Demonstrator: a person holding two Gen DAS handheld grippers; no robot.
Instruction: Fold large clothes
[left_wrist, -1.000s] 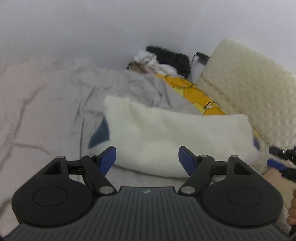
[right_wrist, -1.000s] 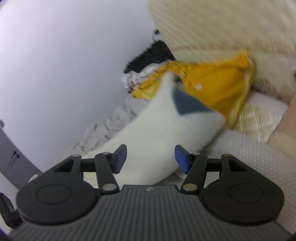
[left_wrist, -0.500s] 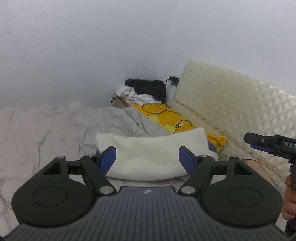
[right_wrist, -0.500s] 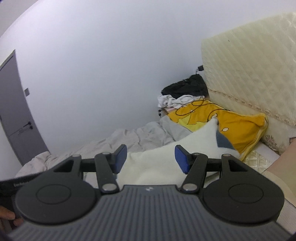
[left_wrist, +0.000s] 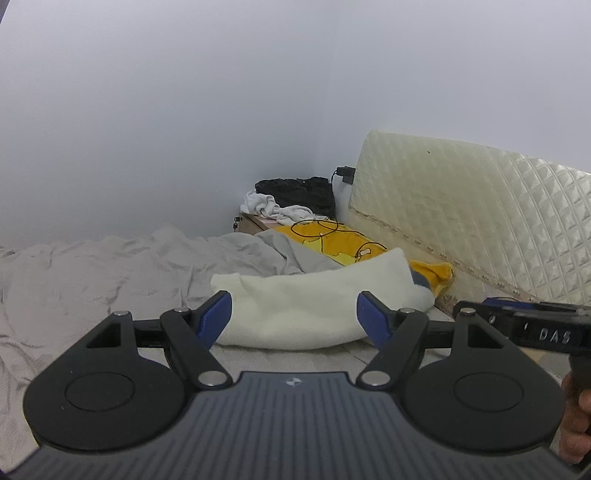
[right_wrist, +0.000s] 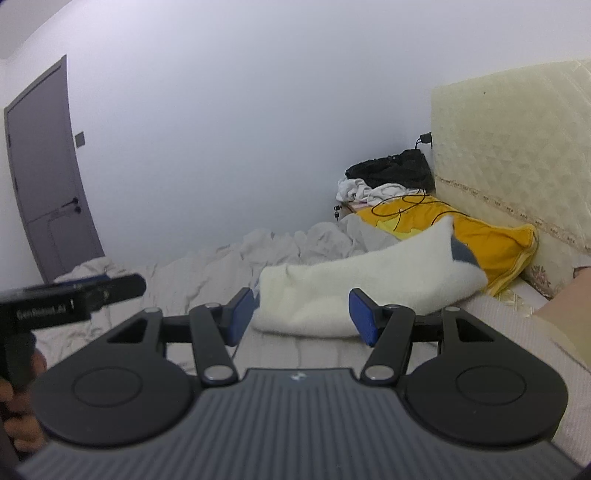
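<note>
Sweater (left_wrist: 314, 306), white and folded, lies mid-frame on the bed (left_wrist: 92, 273), against a yellow pillow (left_wrist: 432, 271). Since a second ago both grippers have backed off and risen. Left gripper (left_wrist: 295, 314) wide, empty; right gripper (right_wrist: 301, 312) half-wide, empty. Judged: fold finished, garment released.

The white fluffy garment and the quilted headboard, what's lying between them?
A yellow pillow lies between the white fluffy garment and the quilted headboard; the right wrist view shows it best.
</note>
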